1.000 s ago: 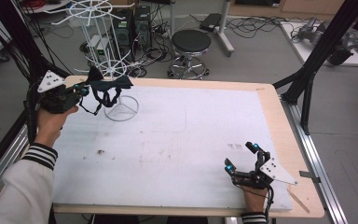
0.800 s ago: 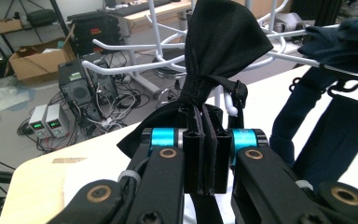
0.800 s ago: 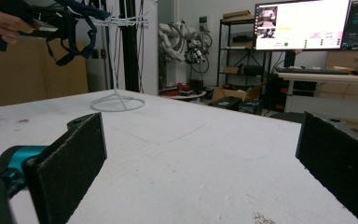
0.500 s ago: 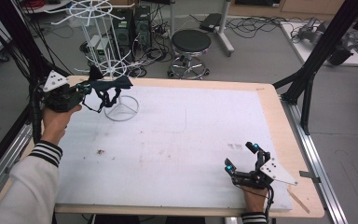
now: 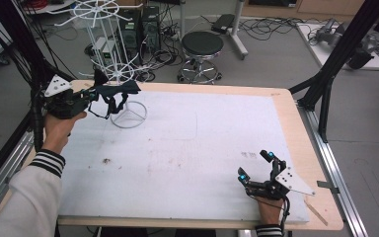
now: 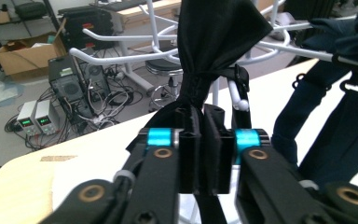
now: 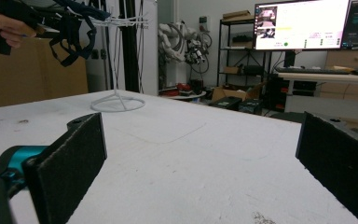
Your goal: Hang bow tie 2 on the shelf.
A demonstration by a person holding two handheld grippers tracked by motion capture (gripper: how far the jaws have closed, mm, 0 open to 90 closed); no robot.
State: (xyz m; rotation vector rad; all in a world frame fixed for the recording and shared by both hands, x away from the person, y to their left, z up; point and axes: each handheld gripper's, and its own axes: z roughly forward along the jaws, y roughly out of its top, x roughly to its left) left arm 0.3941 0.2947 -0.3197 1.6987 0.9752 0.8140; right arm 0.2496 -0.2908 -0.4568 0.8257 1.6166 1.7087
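Observation:
My left gripper point(image 5: 94, 94) is raised at the table's far left beside a white wire rack point(image 5: 123, 74). A dark strappy garment point(image 5: 116, 94) stretches from it to the rack's lower ring. In the left gripper view the bunched dark garment point(image 6: 214, 42) sits pinched between the pads of my left gripper point(image 6: 204, 140), whose jaws have just been opening slightly. More of the dark fabric point(image 6: 335, 107) hangs off a rack arm on the right. My right gripper point(image 5: 254, 165) rests on the table near the front right, open and empty point(image 7: 205, 154).
The rack's round base point(image 5: 128, 116) stands on the white table cover point(image 5: 202, 143). A stool point(image 5: 202, 47), cables and equipment boxes lie on the floor beyond the far edge. Black frame posts rise at both sides.

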